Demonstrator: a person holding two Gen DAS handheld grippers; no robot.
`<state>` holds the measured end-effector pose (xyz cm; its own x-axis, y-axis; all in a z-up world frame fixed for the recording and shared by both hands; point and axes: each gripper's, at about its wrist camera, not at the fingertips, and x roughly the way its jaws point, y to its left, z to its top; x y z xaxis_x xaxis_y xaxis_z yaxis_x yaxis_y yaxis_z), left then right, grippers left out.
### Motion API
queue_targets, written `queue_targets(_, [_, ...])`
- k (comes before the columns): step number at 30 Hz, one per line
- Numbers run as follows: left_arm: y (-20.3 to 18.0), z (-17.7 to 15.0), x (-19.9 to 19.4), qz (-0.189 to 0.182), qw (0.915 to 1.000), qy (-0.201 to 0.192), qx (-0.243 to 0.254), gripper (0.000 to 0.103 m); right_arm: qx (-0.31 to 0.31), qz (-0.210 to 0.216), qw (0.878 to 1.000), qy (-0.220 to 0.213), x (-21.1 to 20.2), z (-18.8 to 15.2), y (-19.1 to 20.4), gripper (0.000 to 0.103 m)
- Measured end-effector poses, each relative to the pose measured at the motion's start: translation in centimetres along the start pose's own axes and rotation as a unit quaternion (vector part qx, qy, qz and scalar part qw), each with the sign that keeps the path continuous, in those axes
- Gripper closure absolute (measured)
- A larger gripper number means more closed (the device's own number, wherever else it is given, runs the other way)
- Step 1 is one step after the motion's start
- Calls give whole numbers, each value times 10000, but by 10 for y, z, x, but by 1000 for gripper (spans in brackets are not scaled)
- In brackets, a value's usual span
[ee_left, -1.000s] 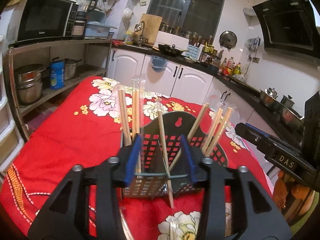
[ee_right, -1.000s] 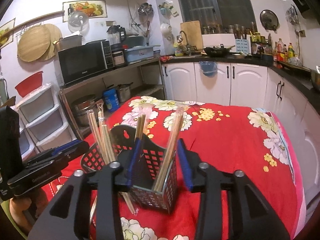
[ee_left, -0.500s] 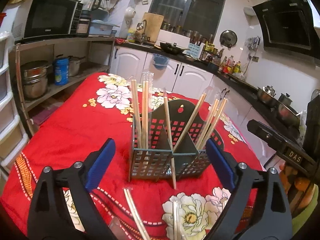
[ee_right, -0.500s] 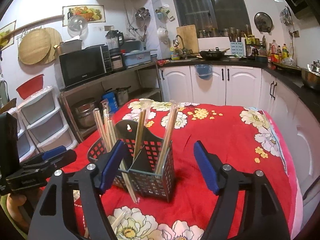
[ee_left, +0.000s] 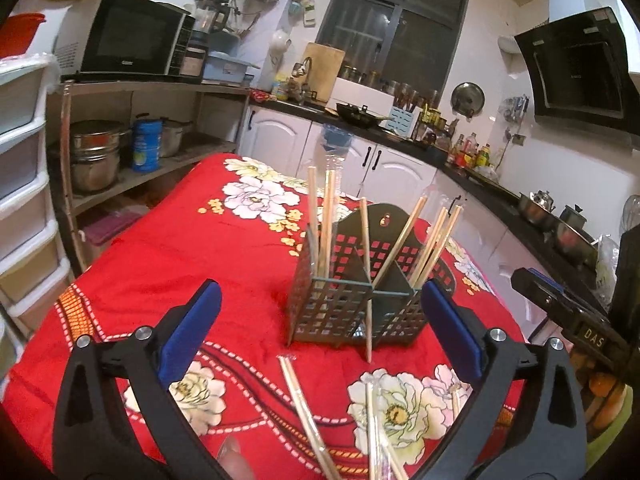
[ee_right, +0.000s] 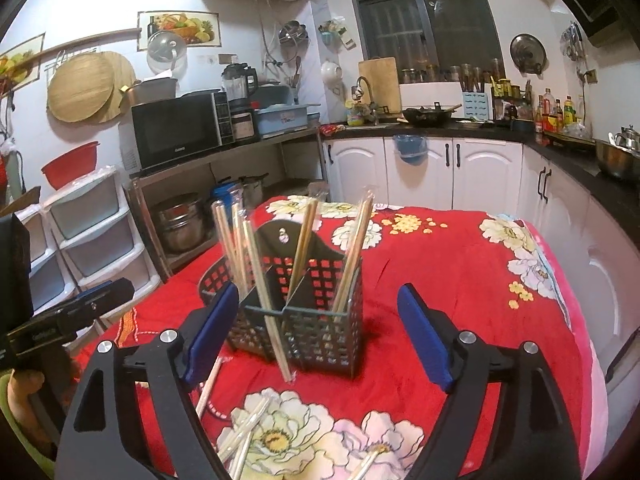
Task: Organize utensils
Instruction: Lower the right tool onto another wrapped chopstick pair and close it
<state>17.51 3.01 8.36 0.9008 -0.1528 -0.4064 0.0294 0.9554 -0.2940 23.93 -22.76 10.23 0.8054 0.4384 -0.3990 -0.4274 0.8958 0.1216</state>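
Note:
A dark perforated utensil holder (ee_left: 344, 312) (ee_right: 316, 332) stands on the red flowered cloth (ee_left: 168, 256). Wrapped wooden chopsticks (ee_left: 326, 216) (ee_right: 236, 240) stand in its compartments. One chopstick (ee_left: 366, 280) leans against its front, tip on the cloth. Loose chopsticks (ee_left: 304, 408) (ee_right: 244, 432) lie on the cloth nearer to me. My left gripper (ee_left: 320, 292) is back from the holder, its jaws opening wide, with no pad touching it. My right gripper (ee_right: 318, 296) is also opening, and its blue pads (ee_right: 424, 336) stand clear of the holder's sides.
A shelf with a microwave (ee_left: 128, 36) and pots (ee_left: 96, 152) stands left of the table, with plastic drawers (ee_right: 96, 232) beside it. White cabinets (ee_right: 420, 168) and a cluttered counter run behind. The right tool's housing (ee_left: 568, 316) shows at the right edge.
Both grippers, shut against the holder's sides a second ago, have opened wide and drawn back from it. The holder stays on the cloth.

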Motion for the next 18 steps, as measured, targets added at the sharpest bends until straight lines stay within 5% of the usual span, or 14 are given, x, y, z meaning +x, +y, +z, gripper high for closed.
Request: queue_targets(18, [21,-32,-9,99,9994,330,-69,12,-148,-115,9992,345,-17,-36,18,23])
